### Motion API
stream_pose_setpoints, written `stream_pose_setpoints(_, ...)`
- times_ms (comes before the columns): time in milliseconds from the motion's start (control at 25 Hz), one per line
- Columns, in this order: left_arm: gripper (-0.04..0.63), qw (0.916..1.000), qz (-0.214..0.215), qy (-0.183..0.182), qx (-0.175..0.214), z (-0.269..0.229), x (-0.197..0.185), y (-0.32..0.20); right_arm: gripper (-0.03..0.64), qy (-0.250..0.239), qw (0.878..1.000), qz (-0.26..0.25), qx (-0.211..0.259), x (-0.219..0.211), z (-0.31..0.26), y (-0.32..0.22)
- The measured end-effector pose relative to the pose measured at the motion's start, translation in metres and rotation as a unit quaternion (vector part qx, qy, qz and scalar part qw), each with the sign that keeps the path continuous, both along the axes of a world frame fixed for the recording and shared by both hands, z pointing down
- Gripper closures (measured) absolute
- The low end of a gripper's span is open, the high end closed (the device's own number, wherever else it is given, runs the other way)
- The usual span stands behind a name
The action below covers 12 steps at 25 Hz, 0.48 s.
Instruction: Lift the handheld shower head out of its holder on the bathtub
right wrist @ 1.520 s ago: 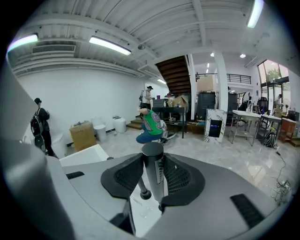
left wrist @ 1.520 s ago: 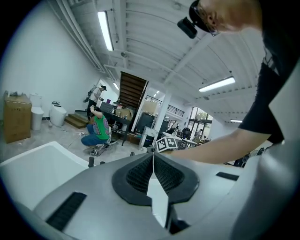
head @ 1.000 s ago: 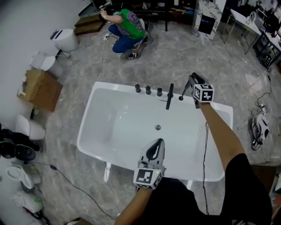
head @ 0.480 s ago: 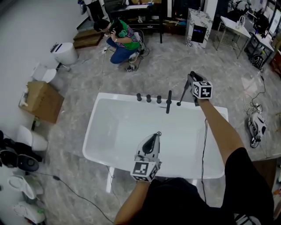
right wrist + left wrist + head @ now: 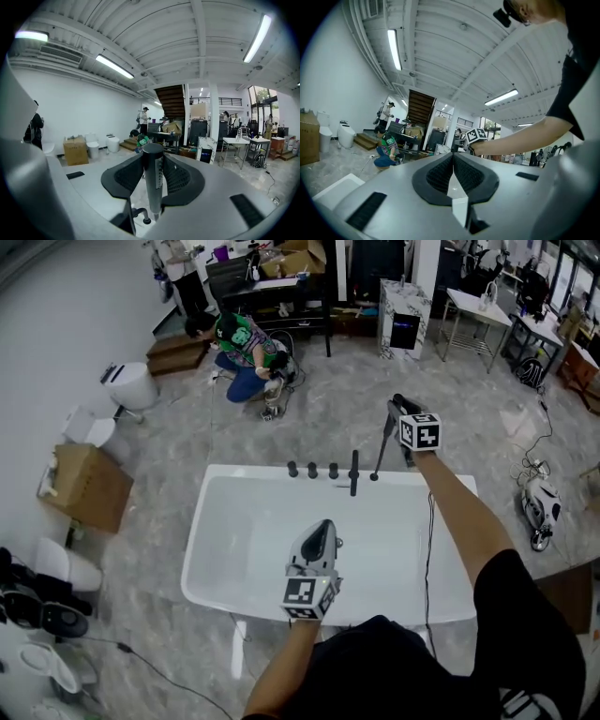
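Right gripper view: right gripper [image 5: 153, 164] clamps slim black cylindrical shower head [image 5: 153, 192], likely mid-lift; left gripper [image 5: 453, 171] closed, empty. Next: straight up, kept vertical between jaws.

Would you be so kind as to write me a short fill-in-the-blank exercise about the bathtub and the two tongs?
1. The shower head clamped in the right tongs is ____ in colour.
2. The left tongs are shut and hold ____.
3. The bathtub is ____ in colour.
4. ____ round knobs stand in a row on its far rim.
Missing words: black; nothing; white; three.
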State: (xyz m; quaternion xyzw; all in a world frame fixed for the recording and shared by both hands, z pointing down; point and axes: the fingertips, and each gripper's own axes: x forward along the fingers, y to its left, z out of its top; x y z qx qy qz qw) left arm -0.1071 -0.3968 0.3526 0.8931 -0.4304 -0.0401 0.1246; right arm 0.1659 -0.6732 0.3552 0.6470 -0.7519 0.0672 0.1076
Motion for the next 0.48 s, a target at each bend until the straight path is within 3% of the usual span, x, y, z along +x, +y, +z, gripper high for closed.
stream_pose_setpoints(160,0.591,0.9998,0.008,0.004,0.018,-0.015,0.008,-0.001,0.494,0.003,1.000,0.005,0.007,0.004,-0.019,0.005)
stream_pose_setpoints(480,0.591,0.9998,0.013,0.007,0.016,-0.018,0.004,0.009,0.494,-0.002,1.000,0.008,0.024,0.003,-0.045,0.015)
